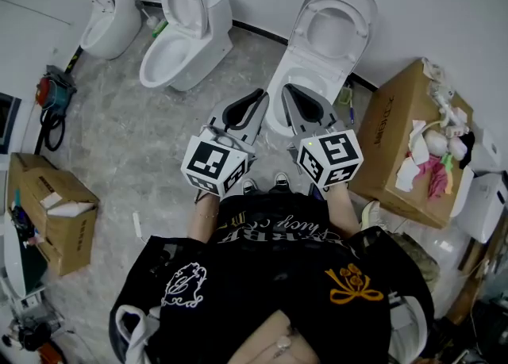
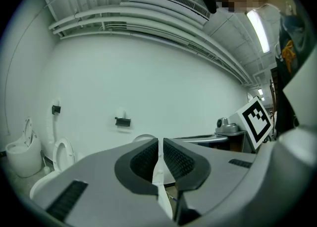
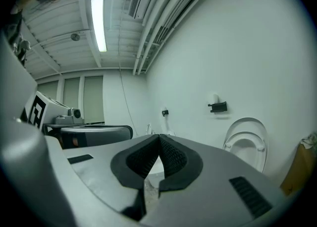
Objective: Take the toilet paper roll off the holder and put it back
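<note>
Both grippers are held level, facing the wall behind the open toilet [image 1: 317,45]. This reads as pre-approach, nothing picked yet. Left gripper [image 2: 160,141]: jaws closed to a slit, empty. Right gripper [image 3: 158,136]: tips touching, empty. Black holder [image 2: 122,121] is on the wall above-left of the toilet, and the faint pale shape on it is probably the roll [image 2: 120,115]. The bowl blocks a straight reach. Cardboard box [image 1: 397,144] crowds the toilet's right; the floor to its left is open.
</note>
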A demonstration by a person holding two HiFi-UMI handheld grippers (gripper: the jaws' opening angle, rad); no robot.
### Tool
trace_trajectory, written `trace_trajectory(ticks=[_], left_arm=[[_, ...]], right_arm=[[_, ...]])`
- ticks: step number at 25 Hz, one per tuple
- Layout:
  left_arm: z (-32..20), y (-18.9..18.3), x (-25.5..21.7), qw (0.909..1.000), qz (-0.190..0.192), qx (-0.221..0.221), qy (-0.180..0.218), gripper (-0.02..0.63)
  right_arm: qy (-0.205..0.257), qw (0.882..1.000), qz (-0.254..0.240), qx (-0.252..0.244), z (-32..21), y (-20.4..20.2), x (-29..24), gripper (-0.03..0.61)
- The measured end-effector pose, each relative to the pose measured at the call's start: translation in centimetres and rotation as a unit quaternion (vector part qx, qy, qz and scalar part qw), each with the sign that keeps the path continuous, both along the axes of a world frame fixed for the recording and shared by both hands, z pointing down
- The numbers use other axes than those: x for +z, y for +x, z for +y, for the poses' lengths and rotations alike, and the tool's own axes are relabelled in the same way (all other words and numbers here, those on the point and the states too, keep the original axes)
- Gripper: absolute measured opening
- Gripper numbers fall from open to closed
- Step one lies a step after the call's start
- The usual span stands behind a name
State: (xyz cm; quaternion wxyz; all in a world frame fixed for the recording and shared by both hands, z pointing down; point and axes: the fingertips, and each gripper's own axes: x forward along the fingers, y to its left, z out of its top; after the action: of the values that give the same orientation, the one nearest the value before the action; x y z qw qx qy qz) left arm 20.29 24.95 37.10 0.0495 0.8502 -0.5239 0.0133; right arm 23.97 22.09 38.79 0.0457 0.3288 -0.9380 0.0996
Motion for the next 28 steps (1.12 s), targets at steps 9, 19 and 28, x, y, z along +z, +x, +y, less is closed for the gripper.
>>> trace_trajectory(ticks=[9, 19, 28], left_arm=[[-0.5, -0.4, -0.5, 0.9997, 0.001, -0.022, 0.005, 0.044], [-3.7, 3.0, -1.4, 0.9995, -0.004, -0.023, 0.02, 0.044], [-6.1, 4.8, -0.4, 0.9991, -0.019, -0.038, 0.005, 0.044]], right_arm=[[0.007, 1.0, 0.002, -0.017, -0.5, 0.1, -0.5, 0.013], [0.02, 1.0, -0.005, -0.021, -3.6, 3.6, -1.0, 0.012], [0.011, 0.999, -0.017, -0.032, -7.3, 5.0, 0.0, 0.014]])
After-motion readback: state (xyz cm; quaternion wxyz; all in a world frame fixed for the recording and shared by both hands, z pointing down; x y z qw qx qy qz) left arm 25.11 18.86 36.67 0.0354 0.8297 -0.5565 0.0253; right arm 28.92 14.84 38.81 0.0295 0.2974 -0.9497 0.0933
